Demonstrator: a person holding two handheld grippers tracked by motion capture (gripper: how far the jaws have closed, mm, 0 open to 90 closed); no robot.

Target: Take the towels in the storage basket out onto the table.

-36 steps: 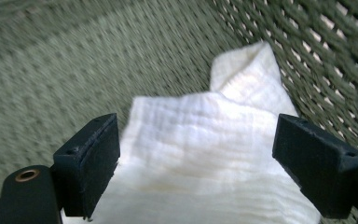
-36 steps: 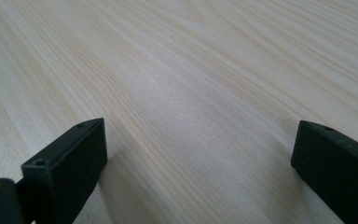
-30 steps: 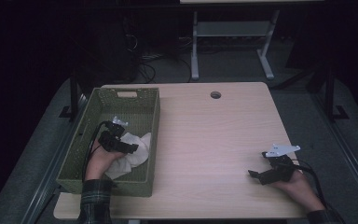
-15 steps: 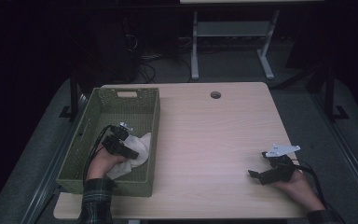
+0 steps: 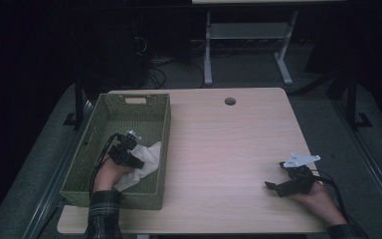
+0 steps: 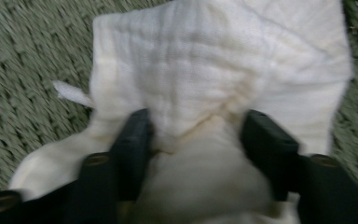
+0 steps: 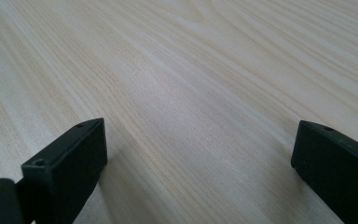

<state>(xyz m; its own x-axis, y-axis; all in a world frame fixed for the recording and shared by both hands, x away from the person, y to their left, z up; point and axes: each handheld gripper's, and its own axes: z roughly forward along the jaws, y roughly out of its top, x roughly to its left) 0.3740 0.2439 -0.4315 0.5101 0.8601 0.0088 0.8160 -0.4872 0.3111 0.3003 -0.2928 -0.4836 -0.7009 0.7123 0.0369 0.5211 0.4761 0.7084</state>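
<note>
The crumpled white cloth of thin woven fabric [image 6: 214, 84] lies on the floor of the green woven plastic basket [image 5: 161, 124], in the half nearer to the person and against the basket's right wall. The left gripper [image 6: 196, 135] is down on the cloth: its two black jaws stand apart with a raised fold of the fabric between them (the fabric bulges up there, but the jaws are not yet pressed together). In my judgement the step in hand is the grasping of the cloth inside the basket. The next move calls for closing the jaws on that fold, firmly enough that the thin fabric does not slip, and then lifting straight up so that the cloth clears the basket wall.

The right gripper [image 5: 292, 179] rests on the pale wooden desk [image 5: 229, 144] far to the right, well apart from the basket, with its jaws wide apart and nothing between them.
</note>
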